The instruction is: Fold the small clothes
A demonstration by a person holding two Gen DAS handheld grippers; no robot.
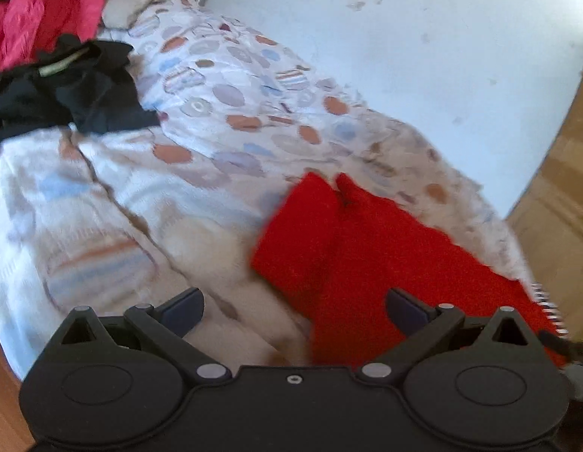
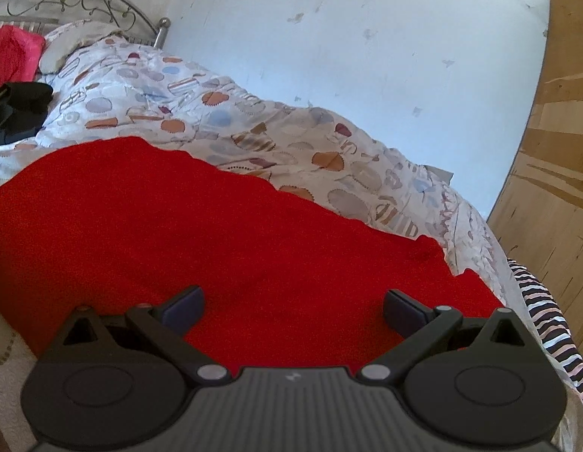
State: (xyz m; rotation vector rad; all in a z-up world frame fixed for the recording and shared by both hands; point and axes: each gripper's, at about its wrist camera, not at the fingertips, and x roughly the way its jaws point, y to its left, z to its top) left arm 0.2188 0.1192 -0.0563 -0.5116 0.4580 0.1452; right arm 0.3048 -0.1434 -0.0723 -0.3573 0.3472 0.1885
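We hold both tools spread wide and empty: the left tool (image 1: 294, 310) at lower centre, the right tool (image 2: 293, 310) likewise. The red garment (image 2: 201, 233) lies flat on the bed's patterned duvet (image 2: 253, 128), filling the right view's middle. Upper left, blurred, sit dark clothes (image 1: 65, 90) and perhaps a pink garment (image 1: 39, 19).

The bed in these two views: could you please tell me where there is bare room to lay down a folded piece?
The freest patch is the patterned duvet between the dark clothes pile and the red garment. A narrower strip lies between the garment's far edge and the wall. The pillow end is crowded: dark pile, pink garment.
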